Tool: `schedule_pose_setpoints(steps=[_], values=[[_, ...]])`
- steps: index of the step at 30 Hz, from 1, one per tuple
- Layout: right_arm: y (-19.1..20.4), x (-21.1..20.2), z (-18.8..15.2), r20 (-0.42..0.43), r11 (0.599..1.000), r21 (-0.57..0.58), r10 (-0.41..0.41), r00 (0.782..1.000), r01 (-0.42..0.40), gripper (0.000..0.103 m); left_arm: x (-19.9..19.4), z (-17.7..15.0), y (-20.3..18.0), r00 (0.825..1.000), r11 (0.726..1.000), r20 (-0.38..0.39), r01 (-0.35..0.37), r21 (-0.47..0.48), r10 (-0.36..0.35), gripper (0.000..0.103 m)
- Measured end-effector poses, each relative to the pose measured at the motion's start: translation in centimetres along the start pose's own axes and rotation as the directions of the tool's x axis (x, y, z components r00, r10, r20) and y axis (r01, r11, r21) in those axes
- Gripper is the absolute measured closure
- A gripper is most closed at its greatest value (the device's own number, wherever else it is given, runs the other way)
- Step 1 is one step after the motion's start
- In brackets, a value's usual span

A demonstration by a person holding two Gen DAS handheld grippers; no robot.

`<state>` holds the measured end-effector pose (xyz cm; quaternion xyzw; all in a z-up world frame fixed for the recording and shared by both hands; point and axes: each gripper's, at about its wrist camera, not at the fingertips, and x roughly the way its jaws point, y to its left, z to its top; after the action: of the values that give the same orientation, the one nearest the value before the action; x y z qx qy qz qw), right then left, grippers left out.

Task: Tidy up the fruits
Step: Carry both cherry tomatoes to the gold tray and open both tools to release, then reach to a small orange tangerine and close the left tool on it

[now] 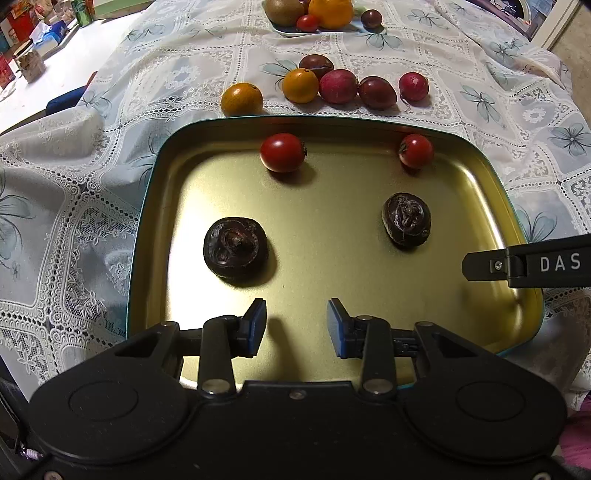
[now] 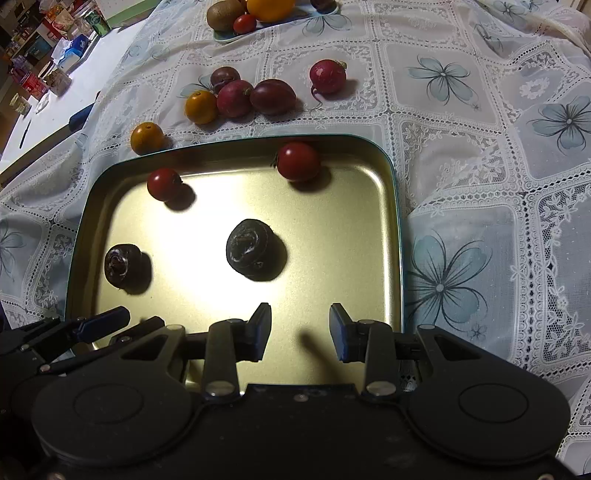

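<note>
A gold metal tray (image 1: 332,258) (image 2: 332,229) holds two red cherry tomatoes (image 1: 283,152) (image 1: 416,150) at its far side and two dark water chestnuts (image 1: 235,248) (image 1: 406,219) in the middle. My left gripper (image 1: 296,326) is open and empty over the tray's near edge. My right gripper (image 2: 300,330) is open and empty over the tray's near right part. Its finger shows at the right of the left wrist view (image 1: 487,264). Behind the tray lie two small oranges (image 1: 242,99) (image 1: 300,85), two red radishes (image 1: 338,86) (image 1: 413,86) and two dark purple fruits (image 1: 377,92) (image 1: 316,64).
A lace tablecloth with blue flowers (image 2: 480,147) covers the table. A far plate (image 1: 291,31) holds a kiwi, an orange and a tomato, with a dark fruit beside it. Boxes and clutter (image 1: 33,40) stand on a white surface at the far left.
</note>
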<state>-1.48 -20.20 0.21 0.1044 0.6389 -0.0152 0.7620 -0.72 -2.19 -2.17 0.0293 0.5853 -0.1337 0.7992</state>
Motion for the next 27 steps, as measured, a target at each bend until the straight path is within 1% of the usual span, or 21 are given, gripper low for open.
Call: schedule_pose_setpoints(steps=[5,12,19,27], values=[[-0.2,0.0,0.2,-0.007,1.0,0.004,0.003,1.0,-0.003,0.067,0.0,0.3,0.2,1.0,1.0,-0.003,0.005,-0.006,-0.005,0.058],[-0.7,-0.3,1.0,0.0,1.0,0.021,0.007,1.0,-0.007,0.067,-0.5,1.7,1.0,1.0,1.0,0.022,-0.007,-0.019,0.007,0.058],[-1.2,-1.6,2.8,0.056,0.999,0.049,-0.006,0.998,0.004,0.066,-1.1,4.5,2.4,0.997,0.999,0.066,-0.038,-0.026,0.039,0.058],[-1.3,-2.1,5.7,0.087,0.997,0.08,-0.008,0.996,0.001,0.066,-1.1,8.6,3.7,0.991,0.997,0.113,-0.072,-0.033,0.076,0.058]])
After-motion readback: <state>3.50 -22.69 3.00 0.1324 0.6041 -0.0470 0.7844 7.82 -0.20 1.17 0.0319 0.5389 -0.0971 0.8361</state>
